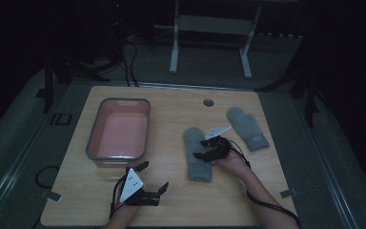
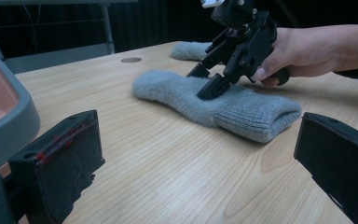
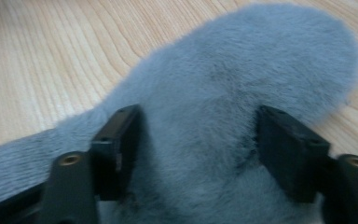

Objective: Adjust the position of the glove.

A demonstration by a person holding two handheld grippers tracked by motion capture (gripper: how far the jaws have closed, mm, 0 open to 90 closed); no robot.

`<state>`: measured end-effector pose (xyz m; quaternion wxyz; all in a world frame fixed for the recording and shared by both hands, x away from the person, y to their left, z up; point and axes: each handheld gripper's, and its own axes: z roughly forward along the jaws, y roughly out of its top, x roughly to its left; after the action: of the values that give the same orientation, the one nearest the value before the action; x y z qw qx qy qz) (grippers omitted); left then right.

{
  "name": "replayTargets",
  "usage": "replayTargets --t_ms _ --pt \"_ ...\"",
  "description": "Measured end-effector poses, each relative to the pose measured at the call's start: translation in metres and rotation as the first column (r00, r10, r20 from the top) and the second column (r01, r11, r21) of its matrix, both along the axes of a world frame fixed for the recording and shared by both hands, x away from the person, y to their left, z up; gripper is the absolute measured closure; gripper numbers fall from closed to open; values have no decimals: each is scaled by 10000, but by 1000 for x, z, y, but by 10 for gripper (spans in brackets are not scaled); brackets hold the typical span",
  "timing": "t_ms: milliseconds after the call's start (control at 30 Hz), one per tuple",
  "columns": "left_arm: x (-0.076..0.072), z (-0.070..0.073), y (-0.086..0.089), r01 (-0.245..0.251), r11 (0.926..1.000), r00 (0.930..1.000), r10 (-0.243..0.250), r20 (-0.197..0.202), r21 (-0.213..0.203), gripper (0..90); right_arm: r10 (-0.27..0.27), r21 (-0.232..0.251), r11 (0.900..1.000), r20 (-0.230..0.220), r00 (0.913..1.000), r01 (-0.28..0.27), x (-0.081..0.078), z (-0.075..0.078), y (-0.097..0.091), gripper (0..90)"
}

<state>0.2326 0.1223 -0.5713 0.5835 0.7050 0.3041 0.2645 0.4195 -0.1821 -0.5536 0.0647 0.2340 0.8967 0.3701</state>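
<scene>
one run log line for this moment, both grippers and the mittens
right gripper: open, fingers straddling near mitten | left gripper: open, over table | far mitten: untouched | basin: empty

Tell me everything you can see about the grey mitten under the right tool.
The fuzzy grey knitted mitten lies flat on the light wooden table, ribbed cuff toward the person, rounded tip pointing away. It looks soft and woolly. The right tool is pressed down into its middle with jaws spread apart on the fabric, not pinching it. It lies apart from the second grey mitten and from the grey-rimmed pink tub.
</scene>
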Motion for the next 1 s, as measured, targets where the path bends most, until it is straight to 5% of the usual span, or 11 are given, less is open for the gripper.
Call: replayTargets --t_ms 333,500,567,833,1000 --pt "0 0 0 3 10000 10000 -3 15 -17 13 -565 -18 9984 447 9974 567 -6 20 -6 239" --pt "0 0 0 -8 10000 10000 8 25 13 12 -1189 156 9929 1032 9875 1179 -10 40 -26 250" --pt "0 0 0 -21 10000 10000 21 7 -13 13 -1430 279 9896 903 9856 1410 -8 50 -41 292" --pt "0 0 0 -22 10000 10000 22 27 3 12 -2744 521 9616 1466 9504 2696 4 66 -88 345" --pt "0 0 0 -11 10000 10000 11 37 0 13 -3706 787 9286 1453 9174 3627 21 72 -120 374"
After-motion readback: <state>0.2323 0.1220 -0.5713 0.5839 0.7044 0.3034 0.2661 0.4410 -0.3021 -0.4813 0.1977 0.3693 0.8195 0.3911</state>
